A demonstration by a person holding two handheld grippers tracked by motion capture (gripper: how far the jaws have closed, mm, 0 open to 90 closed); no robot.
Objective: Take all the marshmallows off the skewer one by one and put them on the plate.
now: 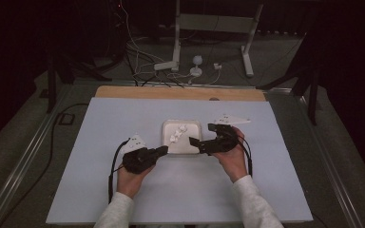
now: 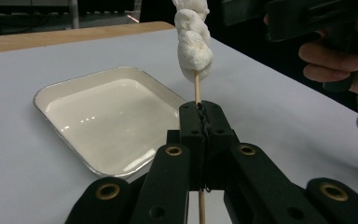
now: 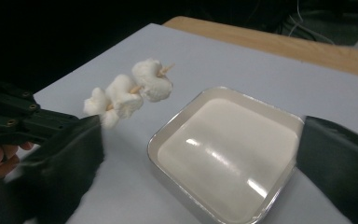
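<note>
Our left gripper clamps the wooden skewer — marshmallows rise just beyond its jaws. Our right gripper stands wide open — empty, jaws flanking the white tray ahead.

I see dim room w/ dark bkgd; overhead glare on tray; my right gripper view's jaws blurred, soft shadows.

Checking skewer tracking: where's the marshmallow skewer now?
The marshmallow skewer is clamped in the left hand-held gripper, held above the white tray at table centre in the high view.
</note>
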